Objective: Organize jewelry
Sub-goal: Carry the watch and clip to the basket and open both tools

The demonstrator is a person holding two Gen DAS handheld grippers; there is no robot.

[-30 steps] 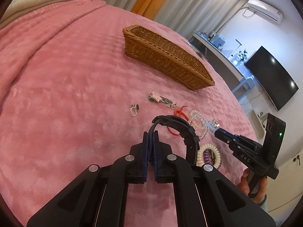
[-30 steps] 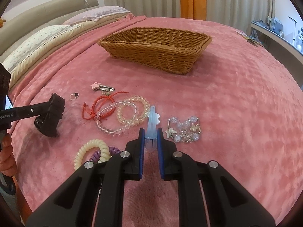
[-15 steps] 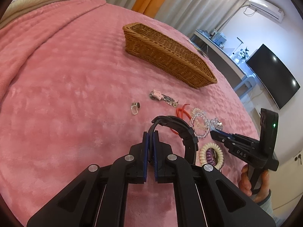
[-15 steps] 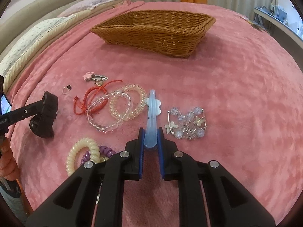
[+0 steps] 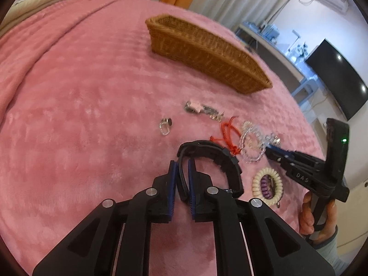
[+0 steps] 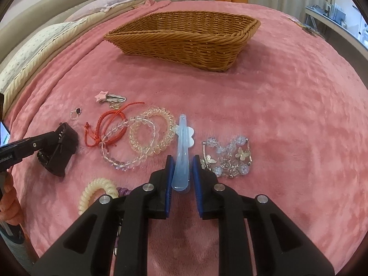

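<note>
My left gripper [image 5: 182, 164] is shut on a black watch-like band [image 5: 216, 158], held just above the pink bedspread; it shows from the side in the right wrist view [image 6: 58, 149]. My right gripper [image 6: 182, 161] is closed around a pale blue hair clip [image 6: 182, 147] with a white flower; the clip lies on the bedspread among the jewelry. Clear bead bracelets [image 6: 149, 138], a red cord bracelet [image 6: 108, 124], a crystal butterfly piece [image 6: 227, 158], a small ring [image 6: 76, 113] and a star clip [image 6: 108, 97] lie in front. The wicker basket [image 6: 184, 39] stands beyond.
A cream coil hair tie [image 6: 96, 191] and a purple one [image 6: 124, 191] lie at my near left. Pillows [image 6: 34, 41] line the far left of the bed. A desk and a TV [image 5: 333, 76] stand off the bed to the right.
The right gripper's fingers have spread a little around the blue clip, which has come down from the air onto the bedspread. The left gripper has shifted slightly, still holding the black band.
</note>
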